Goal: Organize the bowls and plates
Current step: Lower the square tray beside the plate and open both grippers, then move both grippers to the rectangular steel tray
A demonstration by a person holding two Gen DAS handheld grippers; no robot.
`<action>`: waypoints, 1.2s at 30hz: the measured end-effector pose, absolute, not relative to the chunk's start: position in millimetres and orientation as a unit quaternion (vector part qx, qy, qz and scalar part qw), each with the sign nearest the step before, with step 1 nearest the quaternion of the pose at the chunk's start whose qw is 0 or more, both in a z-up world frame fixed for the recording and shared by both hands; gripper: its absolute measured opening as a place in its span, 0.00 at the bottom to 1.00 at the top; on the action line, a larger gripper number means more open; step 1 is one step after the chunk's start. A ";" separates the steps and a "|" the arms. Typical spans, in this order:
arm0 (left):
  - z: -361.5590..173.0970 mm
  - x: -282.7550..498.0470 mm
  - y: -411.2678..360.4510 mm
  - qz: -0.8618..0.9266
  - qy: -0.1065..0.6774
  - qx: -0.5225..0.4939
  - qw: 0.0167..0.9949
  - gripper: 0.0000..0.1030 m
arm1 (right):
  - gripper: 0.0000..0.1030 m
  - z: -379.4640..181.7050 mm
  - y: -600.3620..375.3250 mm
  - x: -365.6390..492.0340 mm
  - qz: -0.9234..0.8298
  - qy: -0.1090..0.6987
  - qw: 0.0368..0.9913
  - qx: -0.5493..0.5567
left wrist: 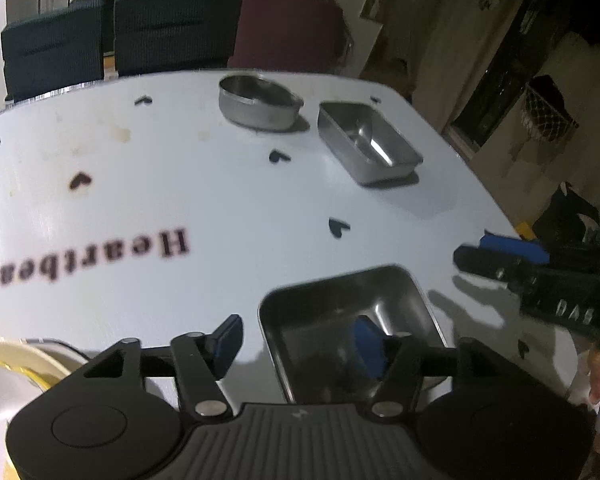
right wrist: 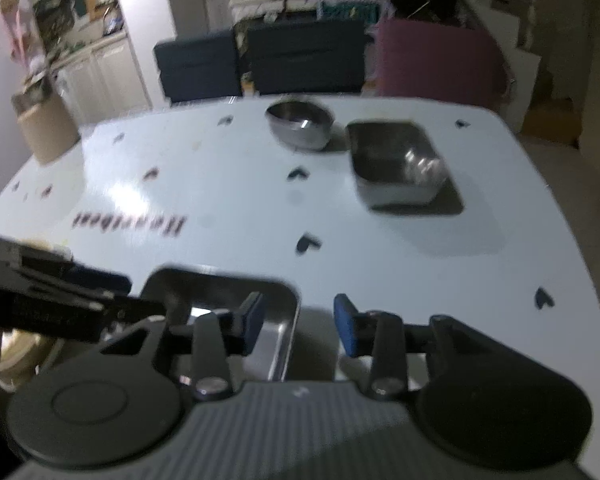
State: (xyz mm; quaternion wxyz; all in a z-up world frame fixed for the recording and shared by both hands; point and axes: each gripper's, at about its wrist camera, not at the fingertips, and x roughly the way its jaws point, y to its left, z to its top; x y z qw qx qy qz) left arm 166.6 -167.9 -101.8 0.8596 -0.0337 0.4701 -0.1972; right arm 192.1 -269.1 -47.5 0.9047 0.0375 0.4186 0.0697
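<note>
At the bottom centre of both wrist views sits a rectangular steel tray [left wrist: 340, 320], flat on the white table [left wrist: 220, 200], with both tools straddling its rims. The left gripper [left wrist: 300, 344] has its jaws parted, one blue pad over the tray's inside and the other outside its left wall, neither pressing on metal. The right gripper [right wrist: 300, 322] is likewise released, its jaws spread across the tray's right rim with nothing clamped. Toward the top of the frame, well apart from this tray, stand a round steel bowl [left wrist: 260, 106] and, just beside it, a second rectangular steel tray [left wrist: 368, 142]. At the lower left edge of the left view a cream plate [left wrist: 4, 380] shows partly. The tray looks light, rigid and slick; its thin upright wall is probably the best place to pinch, squarely, since polished metal may slip or tip.
</note>
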 end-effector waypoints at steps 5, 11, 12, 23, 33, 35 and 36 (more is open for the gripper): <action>-87.1 171.0 -166.7 -0.198 0.437 -0.033 0.877 0.80 | 0.58 -32.1 -285.5 198.8 0.033 0.378 0.923 0.069; -77.9 180.6 -164.5 -0.193 0.400 -0.026 0.895 0.96 | 0.76 -31.5 -309.7 221.6 -0.020 0.364 0.926 0.096; -77.2 182.6 -164.0 -0.195 0.394 -0.026 0.898 0.96 | 0.79 -32.8 -315.2 225.4 -0.028 0.363 0.926 0.098; -70.2 220.0 -167.2 -0.212 0.322 0.032 0.922 1.00 | 1.00 -66.6 -362.6 273.0 -0.101 0.352 0.916 0.166; -90.5 272.8 -191.7 -0.241 0.332 0.043 0.911 1.00 | 0.90 -96.7 -381.8 307.4 -0.127 0.380 0.868 0.293; -95.0 283.3 -199.5 -0.248 0.336 0.040 0.908 1.00 | 0.85 -102.4 -381.4 311.2 -0.128 0.383 0.858 0.318; -96.2 287.0 -202.8 -0.250 0.336 0.039 0.907 1.00 | 0.83 -107.0 -381.5 315.6 -0.129 0.384 0.853 0.328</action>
